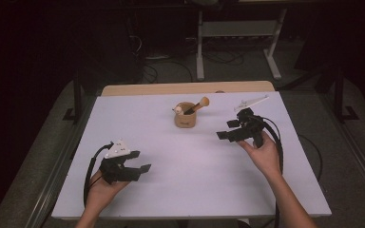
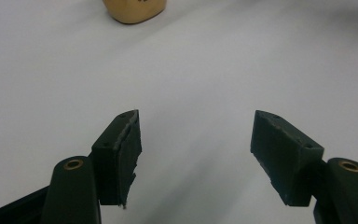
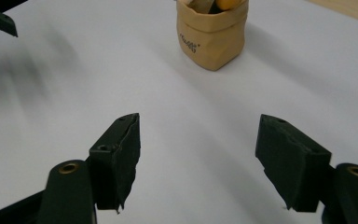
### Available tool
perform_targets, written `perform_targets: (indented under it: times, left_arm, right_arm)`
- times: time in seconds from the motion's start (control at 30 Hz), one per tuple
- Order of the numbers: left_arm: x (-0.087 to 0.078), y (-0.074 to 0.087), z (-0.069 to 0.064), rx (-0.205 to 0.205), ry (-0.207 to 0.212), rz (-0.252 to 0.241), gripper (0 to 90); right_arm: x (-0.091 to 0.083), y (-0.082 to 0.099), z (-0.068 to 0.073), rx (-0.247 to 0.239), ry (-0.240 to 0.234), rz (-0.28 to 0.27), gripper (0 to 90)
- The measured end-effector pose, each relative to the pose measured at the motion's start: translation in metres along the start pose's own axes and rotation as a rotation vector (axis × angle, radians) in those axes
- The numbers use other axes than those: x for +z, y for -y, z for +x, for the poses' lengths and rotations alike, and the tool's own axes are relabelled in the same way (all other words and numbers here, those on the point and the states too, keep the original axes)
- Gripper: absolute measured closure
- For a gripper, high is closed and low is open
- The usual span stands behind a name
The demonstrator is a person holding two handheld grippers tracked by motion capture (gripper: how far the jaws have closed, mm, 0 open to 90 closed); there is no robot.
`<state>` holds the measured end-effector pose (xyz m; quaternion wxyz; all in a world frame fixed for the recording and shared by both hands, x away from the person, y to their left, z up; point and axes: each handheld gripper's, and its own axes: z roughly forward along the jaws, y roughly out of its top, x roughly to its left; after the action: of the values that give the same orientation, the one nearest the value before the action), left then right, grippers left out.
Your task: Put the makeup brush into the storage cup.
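On the white table (image 1: pixel 171 156), both the left gripper (image 1: pixel 140 169) and right gripper (image 1: pixel 228 133) are held wide apart, empty, near the tan pouch (image 1: pixel 186 116).

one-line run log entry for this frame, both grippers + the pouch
left gripper: open, empty, near table edge | right gripper: open, empty, aimed at pouch | tan pouch: upright mid-table, brush inside | contact: none

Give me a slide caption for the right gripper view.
Open right tool faces a tan pouch on the white table.
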<state>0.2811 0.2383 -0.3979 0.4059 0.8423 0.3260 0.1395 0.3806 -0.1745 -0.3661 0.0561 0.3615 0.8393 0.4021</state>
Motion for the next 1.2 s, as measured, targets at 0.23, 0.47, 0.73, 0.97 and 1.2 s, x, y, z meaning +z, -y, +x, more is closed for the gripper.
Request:
perform_targets:
  times: [0.23, 0.47, 0.73, 0.97, 1.2]
  left_arm:
    - [-0.001, 0.002, 0.001, -0.016, -0.004, -0.006, 32.6]
    - [-0.002, 0.002, 0.000, -0.016, -0.006, -0.002, 32.2]
    - [-0.002, 0.003, 0.001, -0.007, -0.008, 0.002, 31.8]
    - [-0.001, 0.004, -0.001, -0.013, -0.010, -0.001, 31.1]
    - [-0.002, 0.007, -0.002, -0.006, -0.012, 0.010, 30.6]
  right_arm:
    - [-0.009, 0.017, 0.002, 0.014, 0.010, -0.005, 28.7]
    - [-0.015, 0.032, 0.001, 0.022, 0.020, -0.017, 28.0]
    - [-0.021, 0.049, 0.002, 0.033, 0.037, -0.024, 26.6]
    - [-0.025, 0.061, 0.001, 0.050, 0.042, -0.034, 26.1]
    - [-0.027, 0.071, 0.001, 0.052, 0.038, -0.042, 25.9]
